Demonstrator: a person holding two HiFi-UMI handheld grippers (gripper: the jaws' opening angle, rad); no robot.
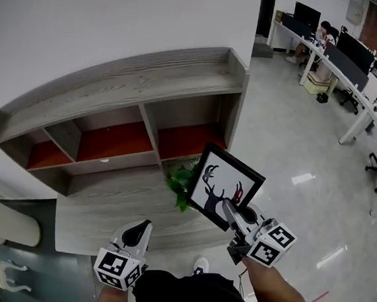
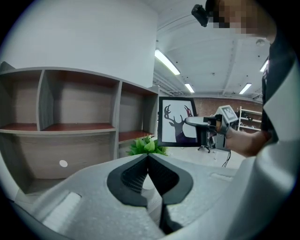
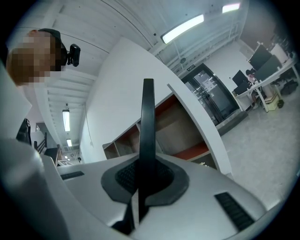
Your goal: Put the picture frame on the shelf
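The picture frame [image 1: 227, 184], black with a deer silhouette on white, hangs tilted in the air in front of the shelf unit's right end. My right gripper [image 1: 231, 214] is shut on its lower edge. In the right gripper view the frame [image 3: 148, 122] stands edge-on between the jaws of the right gripper [image 3: 142, 165]. The grey wooden shelf unit [image 1: 136, 75] stands against the white wall and has several red-floored compartments. My left gripper [image 1: 138, 231] is low at the left, shut with nothing in it. The left gripper view shows its pads meeting at the left gripper [image 2: 148, 157], with the frame [image 2: 176, 123] beyond.
A green plant [image 1: 183, 180] sits by the shelf unit's lower right corner, just left of the frame. Long desks [image 1: 354, 83] with monitors, office chairs and a seated person [image 1: 322, 35] fill the far right. A pale rounded object [image 1: 3, 219] stands at the lower left.
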